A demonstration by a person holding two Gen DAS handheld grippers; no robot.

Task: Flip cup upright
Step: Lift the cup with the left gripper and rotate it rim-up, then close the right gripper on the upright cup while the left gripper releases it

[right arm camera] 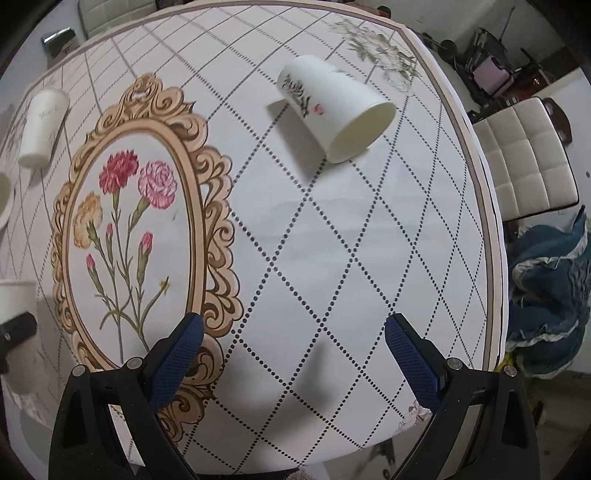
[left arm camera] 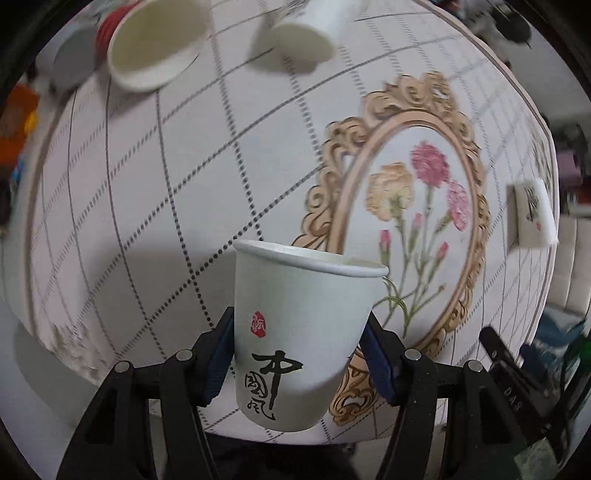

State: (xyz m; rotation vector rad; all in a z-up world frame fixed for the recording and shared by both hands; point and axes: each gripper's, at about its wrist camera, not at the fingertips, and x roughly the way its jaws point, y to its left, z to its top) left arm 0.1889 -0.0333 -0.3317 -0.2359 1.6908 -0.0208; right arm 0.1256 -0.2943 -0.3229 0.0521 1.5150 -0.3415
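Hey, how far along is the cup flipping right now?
In hand: the left gripper holds a white paper cup with black calligraphy, mouth up, not yet released. Left: another white printed paper cup lies on its side on the floral tablecloth; the right gripper is open.

Paper cups showing in the left wrist view: four, namely one at bottom centre [left arm camera: 295,343], two at the top [left arm camera: 157,44] [left arm camera: 310,33], one at right edge [left arm camera: 533,212]. Grippers showing: two [left arm camera: 297,363] [right arm camera: 293,363]. Flower frames: one [right arm camera: 140,225].
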